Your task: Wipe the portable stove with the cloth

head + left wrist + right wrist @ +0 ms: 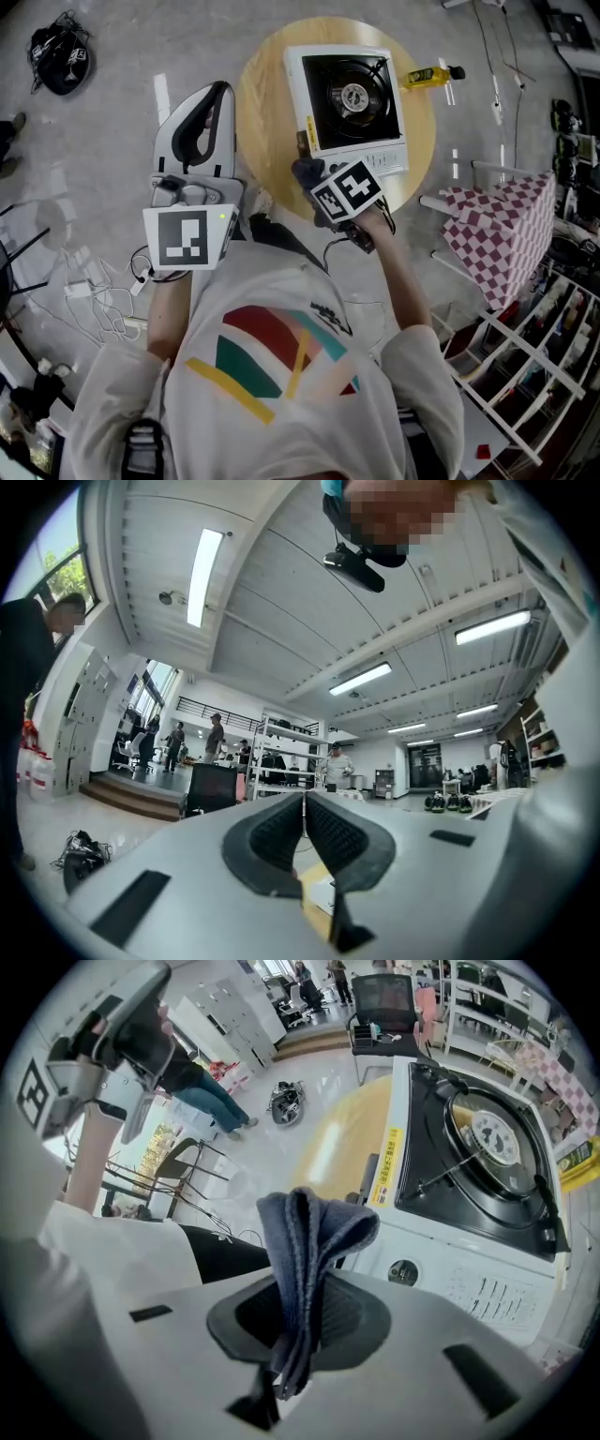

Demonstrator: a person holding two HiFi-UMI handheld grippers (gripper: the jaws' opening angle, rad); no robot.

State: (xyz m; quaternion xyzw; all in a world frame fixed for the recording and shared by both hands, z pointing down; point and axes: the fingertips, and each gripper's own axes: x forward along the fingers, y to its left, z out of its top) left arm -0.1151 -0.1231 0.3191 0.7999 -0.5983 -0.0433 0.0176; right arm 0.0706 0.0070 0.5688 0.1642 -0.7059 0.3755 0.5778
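Observation:
The portable stove [352,94], white with a black burner top, sits on a round wooden table [267,103]. In the right gripper view the stove [487,1157] lies just ahead and to the right. My right gripper [311,180] hovers at the stove's near left corner, shut on a folded dark blue cloth [306,171]. The cloth [309,1241] sticks up from between the right gripper's [305,1312] pads. My left gripper [221,91] is held off the table's left side, its pads [281,841] pressed together with nothing between them, aimed out into the room.
A yellow bottle [431,75] lies on the table behind the stove. A red-checked cover [497,225] and white racks [525,366] stand to the right. Cables [94,291] and a black bag [58,56] lie on the floor at left. People stand far off [216,738].

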